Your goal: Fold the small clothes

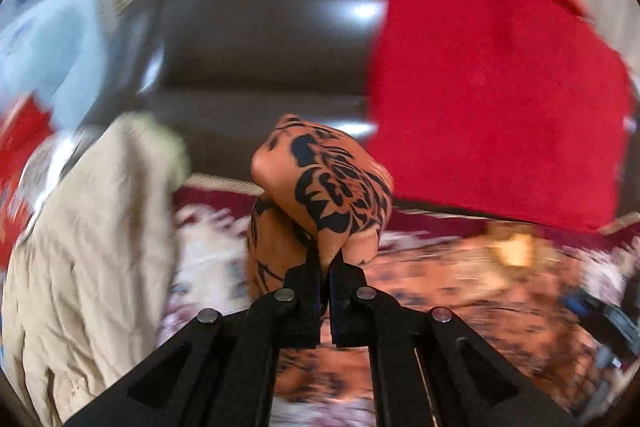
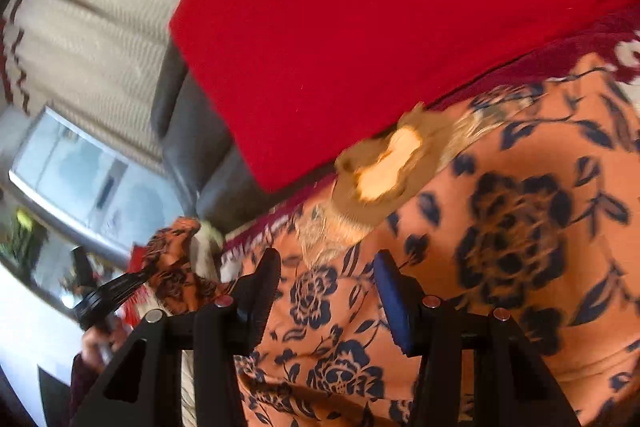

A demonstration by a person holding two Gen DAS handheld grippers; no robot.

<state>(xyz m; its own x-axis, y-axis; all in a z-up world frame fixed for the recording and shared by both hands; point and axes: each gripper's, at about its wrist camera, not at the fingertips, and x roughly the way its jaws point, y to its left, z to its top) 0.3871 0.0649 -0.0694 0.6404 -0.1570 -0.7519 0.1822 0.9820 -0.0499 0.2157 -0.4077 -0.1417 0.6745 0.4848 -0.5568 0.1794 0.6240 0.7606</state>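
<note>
Right wrist view: a red cushion (image 2: 360, 39) fills the top, and below it the orange floral garment (image 2: 500, 227) spreads flat directly under and ahead of the right gripper (image 2: 326, 291) — its jaws spread wide, holding nothing. Left wrist view: the left gripper (image 1: 325, 263) is pressed together on a bunched fold of that garment (image 1: 324, 183) — lifted just beyond its tips.

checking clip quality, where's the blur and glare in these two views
Left wrist view: heavy motion blur over the red cloth and rug, glare on the dark sofa; the left gripper stays sharp. Right wrist view: milder smear on the orange floral garment; bright washed-out window.
</note>
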